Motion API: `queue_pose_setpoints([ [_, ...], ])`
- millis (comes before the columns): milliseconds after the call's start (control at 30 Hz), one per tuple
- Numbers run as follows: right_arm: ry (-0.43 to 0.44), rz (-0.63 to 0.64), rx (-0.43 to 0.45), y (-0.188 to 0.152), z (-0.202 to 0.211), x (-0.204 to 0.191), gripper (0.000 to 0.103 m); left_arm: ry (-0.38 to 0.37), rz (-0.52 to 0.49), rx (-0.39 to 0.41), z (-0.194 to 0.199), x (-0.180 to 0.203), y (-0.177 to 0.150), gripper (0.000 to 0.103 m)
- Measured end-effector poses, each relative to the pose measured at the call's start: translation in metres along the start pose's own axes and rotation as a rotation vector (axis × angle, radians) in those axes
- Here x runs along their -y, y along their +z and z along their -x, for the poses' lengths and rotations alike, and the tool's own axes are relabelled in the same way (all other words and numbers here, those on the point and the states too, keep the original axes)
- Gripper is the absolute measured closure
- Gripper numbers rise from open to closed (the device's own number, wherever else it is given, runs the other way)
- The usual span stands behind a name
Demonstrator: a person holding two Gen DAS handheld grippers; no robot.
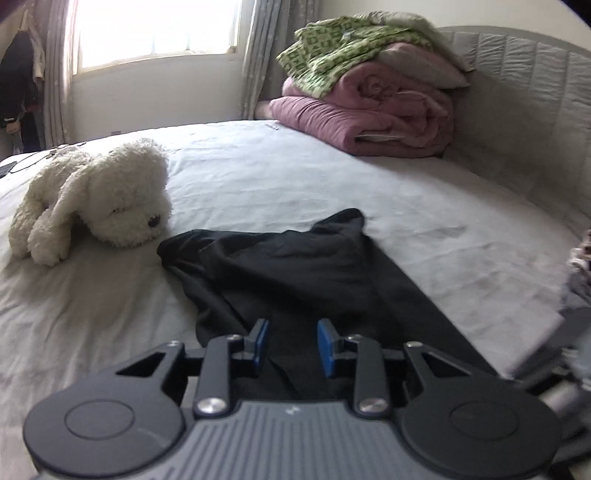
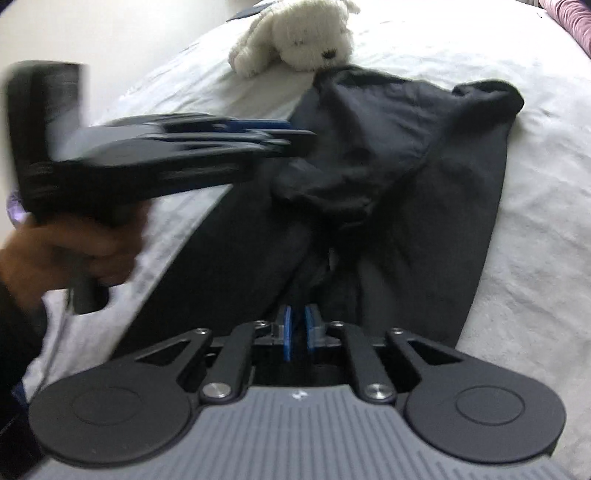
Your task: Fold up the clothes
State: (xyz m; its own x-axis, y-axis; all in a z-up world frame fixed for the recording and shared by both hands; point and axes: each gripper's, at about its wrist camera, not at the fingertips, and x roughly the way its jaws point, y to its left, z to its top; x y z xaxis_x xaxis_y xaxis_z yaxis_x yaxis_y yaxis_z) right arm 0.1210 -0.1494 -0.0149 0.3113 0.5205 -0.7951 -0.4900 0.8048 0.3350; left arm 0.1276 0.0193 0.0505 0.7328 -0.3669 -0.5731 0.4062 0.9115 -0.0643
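Note:
A black garment [image 1: 295, 266] lies crumpled and spread on the white bed sheet [image 1: 295, 166]. My left gripper [image 1: 293, 345] hovers over its near part, open, its blue pads apart with nothing pinched. In the right wrist view the same garment [image 2: 424, 184] runs away from me. My right gripper [image 2: 298, 330] sits at its near end, its pads almost together and shut on a fold of the black cloth. The left gripper [image 2: 295, 134], blurred and held by a hand [image 2: 74, 251], reaches in from the left over the garment's left edge.
A white plush dog [image 1: 99, 199] lies just beyond the garment's far left corner, and shows as the plush dog [image 2: 303, 33] in the right wrist view. A rolled pink quilt [image 1: 388, 118] topped with green patterned cloth [image 1: 332, 55] sits by the padded headboard [image 1: 524, 110].

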Motion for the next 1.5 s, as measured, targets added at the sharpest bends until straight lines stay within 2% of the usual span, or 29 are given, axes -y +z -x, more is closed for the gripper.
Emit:
queue_pose_setpoints([
  [100, 0.013, -0.033, 0.01, 0.002, 0.0, 0.003, 0.1, -0.048, -0.113, -0.034, 0.019, 0.018, -0.02, 0.077],
  [133, 0.008, -0.033, 0.029, 0.001, 0.005, 0.0, 0.09, -0.068, -0.16, -0.05, 0.025, 0.025, -0.027, 0.077],
  [167, 0.001, -0.029, 0.052, -0.001, 0.011, -0.002, 0.085, -0.088, -0.207, -0.065, 0.03, 0.032, -0.034, 0.077],
  [267, -0.016, -0.028, 0.083, -0.005, 0.019, -0.002, 0.086, -0.107, -0.349, -0.112, 0.034, 0.052, -0.051, 0.077],
  [433, -0.046, -0.013, 0.094, -0.002, 0.013, 0.002, 0.086, -0.14, -0.352, -0.111, 0.032, 0.061, -0.053, 0.078],
  [533, -0.08, 0.046, 0.073, 0.0, 0.001, -0.007, 0.086, -0.138, -0.357, -0.103, 0.033, 0.06, -0.053, 0.078],
  [667, -0.103, 0.062, 0.072, -0.002, 0.001, -0.01, 0.086, -0.129, -0.427, -0.097, 0.036, 0.066, -0.057, 0.078],
  [967, -0.062, 0.02, 0.065, -0.025, 0.016, -0.02, 0.085, -0.132, -0.443, -0.101, 0.045, 0.067, -0.064, 0.079],
  [1167, -0.056, 0.032, 0.052, -0.045, 0.023, -0.038, 0.085, -0.143, -0.456, -0.109, 0.071, 0.082, -0.075, 0.079],
  [1500, -0.107, 0.082, 0.05, -0.087, 0.029, -0.075, 0.085, -0.163, -0.508, -0.138, 0.122, 0.11, -0.113, 0.081],
])
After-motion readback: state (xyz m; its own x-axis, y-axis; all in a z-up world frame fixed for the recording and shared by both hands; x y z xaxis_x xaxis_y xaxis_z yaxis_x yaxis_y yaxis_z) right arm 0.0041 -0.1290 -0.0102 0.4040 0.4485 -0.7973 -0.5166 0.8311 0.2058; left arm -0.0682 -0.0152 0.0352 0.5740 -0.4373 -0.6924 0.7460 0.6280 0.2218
